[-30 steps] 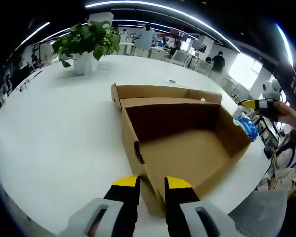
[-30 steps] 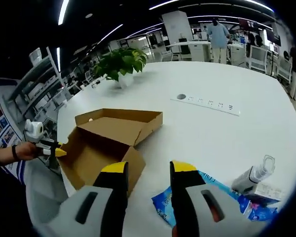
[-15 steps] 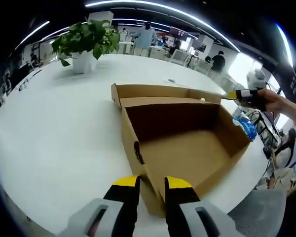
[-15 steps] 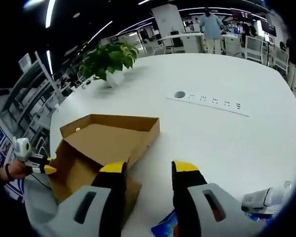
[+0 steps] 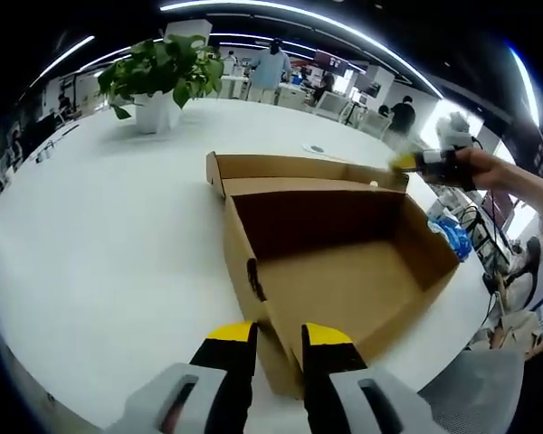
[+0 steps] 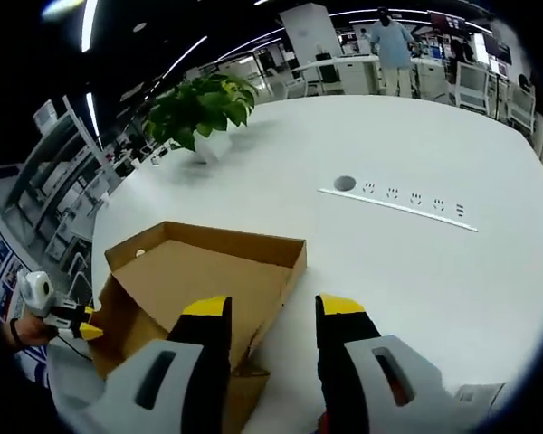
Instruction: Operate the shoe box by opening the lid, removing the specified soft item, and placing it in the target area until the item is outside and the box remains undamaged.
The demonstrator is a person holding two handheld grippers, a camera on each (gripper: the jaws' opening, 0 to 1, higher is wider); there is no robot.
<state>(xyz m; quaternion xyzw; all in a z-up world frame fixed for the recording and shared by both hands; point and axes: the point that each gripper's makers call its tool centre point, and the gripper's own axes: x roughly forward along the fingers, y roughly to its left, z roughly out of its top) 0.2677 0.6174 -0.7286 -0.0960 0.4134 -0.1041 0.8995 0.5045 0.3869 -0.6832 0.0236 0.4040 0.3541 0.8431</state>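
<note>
The brown cardboard shoe box (image 5: 344,280) lies open on the white table, its inside bare, its lid (image 5: 299,167) folded back flat behind it. My left gripper (image 5: 279,333) is shut on the box's near corner wall, and it also shows at the box's left corner (image 6: 77,330). A blue soft packet (image 5: 452,233) lies on the table just right of the box. My right gripper (image 6: 273,307) is open and empty above the shoe box (image 6: 208,271). A hand holds this right gripper (image 5: 405,163) over the lid's far right corner.
A potted plant (image 5: 158,72) stands at the far left of the table (image 5: 90,235), also seen as the plant (image 6: 199,108). A flat power strip (image 6: 398,194) lies beyond the box. Desks, chairs and people stand far behind. The table edge runs close on the right.
My right gripper has moved away from the blue packet, up and over the lid's far corner. The left gripper and the box have stayed still.
</note>
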